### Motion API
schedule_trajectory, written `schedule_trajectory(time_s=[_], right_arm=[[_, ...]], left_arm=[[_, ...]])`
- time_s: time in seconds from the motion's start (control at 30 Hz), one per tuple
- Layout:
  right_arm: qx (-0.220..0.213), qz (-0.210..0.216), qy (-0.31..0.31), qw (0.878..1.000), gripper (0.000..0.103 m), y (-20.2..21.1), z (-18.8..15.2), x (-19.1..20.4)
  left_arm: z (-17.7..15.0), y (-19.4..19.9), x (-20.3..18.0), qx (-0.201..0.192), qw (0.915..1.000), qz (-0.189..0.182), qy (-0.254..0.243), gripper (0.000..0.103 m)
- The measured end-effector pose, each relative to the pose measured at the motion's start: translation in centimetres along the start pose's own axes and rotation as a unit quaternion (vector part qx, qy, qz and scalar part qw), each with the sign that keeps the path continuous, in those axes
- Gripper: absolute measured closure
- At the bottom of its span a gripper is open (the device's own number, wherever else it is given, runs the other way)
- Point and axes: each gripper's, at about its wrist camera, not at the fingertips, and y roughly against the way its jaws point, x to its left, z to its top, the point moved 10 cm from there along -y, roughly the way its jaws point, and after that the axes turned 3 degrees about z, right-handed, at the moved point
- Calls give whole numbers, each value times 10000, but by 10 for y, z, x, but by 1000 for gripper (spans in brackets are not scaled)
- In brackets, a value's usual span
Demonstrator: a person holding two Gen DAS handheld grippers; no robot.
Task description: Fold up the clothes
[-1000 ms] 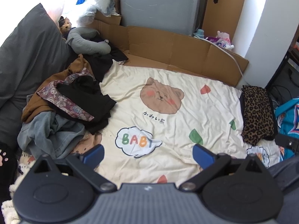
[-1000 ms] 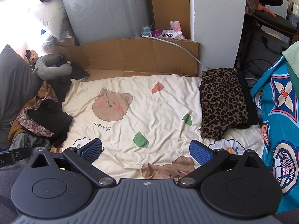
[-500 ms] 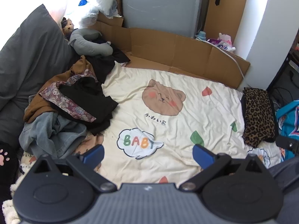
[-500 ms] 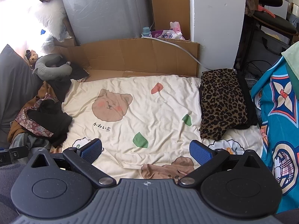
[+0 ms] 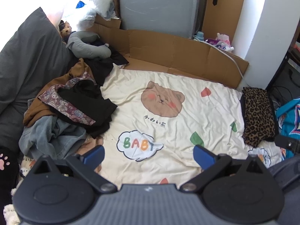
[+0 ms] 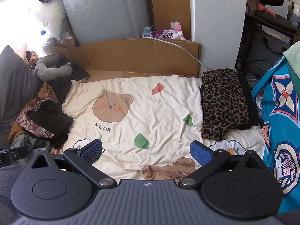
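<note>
Clothes pile [image 5: 65,112] far left of left claw [image 5: 149,155], leopard garment [image 6: 223,105] beyond right claw [image 6: 147,151], both claws spread wide, empty

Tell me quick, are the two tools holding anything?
Left tool: open, holding nothing.
Right tool: open, holding nothing.

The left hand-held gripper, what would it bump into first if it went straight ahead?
Probably the cream bear-print sheet, near its BABY cloud. The left hand-held gripper is open and empty; depth is hard to judge.
</note>
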Motion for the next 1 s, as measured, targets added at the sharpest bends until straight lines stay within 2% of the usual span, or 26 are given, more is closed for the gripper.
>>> schedule_trajectory(time_s=[0.17,0.33,0.63,1.0], right_arm=[[7,25,-30,10000,0,-1,-1,-1],[12,55,-59,10000,0,-2,-2,0],[0,96,-40,9999,0,-5,0,2],[-90,166,-28,9998,0,-7,6,8]], left_arm=[[6,9,0,-219,9997,99,-81,1],[9,10,-1,-249,9996,62,-136,1],[9,8,3,-156,9997,-118,-154,1],[12,3,20,-164,9997,-121,-117,1]])
